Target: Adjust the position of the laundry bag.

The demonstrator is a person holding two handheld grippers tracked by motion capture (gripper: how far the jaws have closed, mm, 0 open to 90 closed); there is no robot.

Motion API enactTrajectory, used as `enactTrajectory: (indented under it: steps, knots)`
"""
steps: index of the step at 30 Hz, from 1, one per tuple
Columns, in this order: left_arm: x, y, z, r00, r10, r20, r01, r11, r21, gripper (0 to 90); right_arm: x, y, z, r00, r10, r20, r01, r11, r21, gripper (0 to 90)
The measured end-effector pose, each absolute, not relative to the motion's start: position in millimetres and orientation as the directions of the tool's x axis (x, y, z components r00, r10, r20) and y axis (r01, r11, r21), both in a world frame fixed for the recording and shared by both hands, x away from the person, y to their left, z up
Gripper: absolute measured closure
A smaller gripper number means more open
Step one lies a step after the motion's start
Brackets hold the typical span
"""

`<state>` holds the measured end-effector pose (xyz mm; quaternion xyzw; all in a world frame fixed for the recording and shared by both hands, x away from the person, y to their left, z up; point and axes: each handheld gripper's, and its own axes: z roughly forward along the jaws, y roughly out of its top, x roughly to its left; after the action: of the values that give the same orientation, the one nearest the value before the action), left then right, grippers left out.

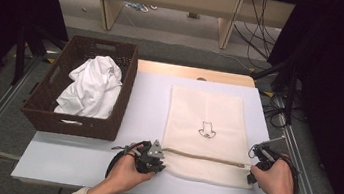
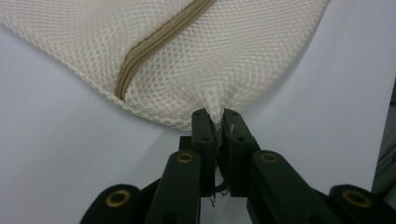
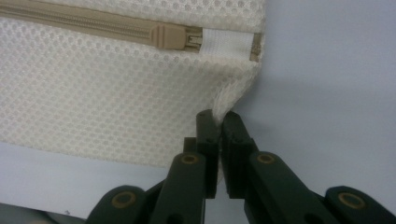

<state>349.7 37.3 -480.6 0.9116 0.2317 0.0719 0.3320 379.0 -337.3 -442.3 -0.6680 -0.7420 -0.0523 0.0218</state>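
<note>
White table [image 1: 143,108] has a wicker basket [image 1: 105,129] far left; cream mesh laundry bag [image 1: 206,111] lies flat right of it. Left gripper [image 2: 215,116] pinches its near-left corner, right gripper [image 3: 215,116] clamps the near-right corner by the zipper pull [image 3: 164,36].

We note a pale tabletop [image 1: 149,104]. On it at nine o'clock stands a dark wicker basket [image 1: 105,127]; toward three o'clock a cream mesh laundry bag [image 1: 206,111] lies flat, its zipper edge at six o'clock.
</note>
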Motion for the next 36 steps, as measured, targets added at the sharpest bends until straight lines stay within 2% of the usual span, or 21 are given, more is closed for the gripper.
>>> enactTrajectory:
  steps: [1,2,3,4,11,13,14,16,17,18,20,22,24,26,27,29,30,31,32,35,36]
  knots:
    - [350,39,-479,0.883,0.470,-0.024,0.376,-0.675,0.635,84.8,380,-337,-440,-0.118,0.987,0.106,0.993,0.115,0.031,87.6]
    - [348,39,-479,0.861,0.507,-0.042,0.403,-0.630,0.663,84.8,378,-338,-441,-0.163,0.982,0.100,0.985,0.156,0.070,87.6]
    - [347,41,-477,0.861,0.505,-0.049,0.406,-0.626,0.666,84.9,377,-333,-436,-0.103,0.989,0.108,0.995,0.102,0.017,87.6]
    - [347,42,-475,0.859,0.510,-0.042,0.403,-0.624,0.669,85.0,376,-335,-438,-0.151,0.983,0.108,0.988,0.145,0.061,87.6]
    - [340,54,-466,0.852,0.521,-0.047,0.410,-0.609,0.679,85.1,372,-323,-431,-0.133,0.984,0.122,0.991,0.131,0.028,87.6]
    - [339,57,-464,0.857,0.515,-0.031,0.395,-0.616,0.682,85.1,371,-323,-431,-0.177,0.977,0.122,0.984,0.172,0.049,87.6]
    - [339,57,-464,0.857,0.515,-0.031,0.395,-0.616,0.682,85.2,370,-317,-429,-0.128,0.984,0.122,0.992,0.126,0.021,87.6]
    - [336,60,-461,0.850,0.526,-0.039,0.410,-0.612,0.677,85.2,370,-316,-429,-0.149,0.981,0.122,0.989,0.147,0.021,87.6]
    - [335,62,-462,0.849,0.527,-0.045,0.411,-0.604,0.683,85.2,368,-313,-427,-0.120,0.985,0.127,0.993,0.120,0.006,87.5]
    - [333,65,-461,0.848,0.528,-0.047,0.415,-0.605,0.679,85.2,368,-314,-430,-0.190,0.973,0.127,0.981,0.183,0.069,87.4]
    - [332,70,-461,0.843,0.535,-0.050,0.423,-0.602,0.677,85.2,367,-309,-426,-0.154,0.978,0.140,0.988,0.154,0.010,87.4]
    - [329,74,-461,0.840,0.539,-0.062,0.431,-0.594,0.679,85.2,366,-307,-427,-0.197,0.970,0.140,0.980,0.193,0.043,87.3]
    - [328,78,-460,0.835,0.548,-0.053,0.434,-0.596,0.676,85.2,364,-300,-426,-0.146,0.977,0.153,0.989,0.144,0.021,87.3]
    - [326,81,-459,0.834,0.549,-0.052,0.432,-0.592,0.680,85.2,365,-300,-428,-0.214,0.966,0.147,0.977,0.210,0.041,87.2]
    - [326,81,-459,0.834,0.549,-0.052,0.432,-0.592,0.680,85.2,363,-293,-429,-0.162,0.975,0.154,0.987,0.158,0.034,87.2]
    - [324,85,-458,0.830,0.556,-0.047,0.434,-0.590,0.681,85.2,363,-291,-429,-0.161,0.975,0.151,0.987,0.159,0.023,87.2]
    - [323,89,-457,0.830,0.556,-0.043,0.429,-0.588,0.686,85.2,364,-292,-430,-0.234,0.960,0.153,0.972,0.231,0.037,87.2]
    - [322,91,-457,0.823,0.567,-0.049,0.441,-0.581,0.684,85.2,363,-289,-431,-0.222,0.962,0.157,0.975,0.215,0.055,87.1]
    - [321,93,-456,0.819,0.571,-0.047,0.443,-0.580,0.683,85.2,362,-286,-428,-0.198,0.966,0.167,0.980,0.199,0.010,87.1]
    - [319,97,-456,0.816,0.576,-0.048,0.447,-0.576,0.684,85.2,361,-283,-431,-0.233,0.959,0.163,0.972,0.227,0.054,87.0]
    - [319,98,-456,0.818,0.572,-0.059,0.449,-0.572,0.686,85.2,362,-282,-430,-0.252,0.953,0.171,0.968,0.249,0.034,87.0]
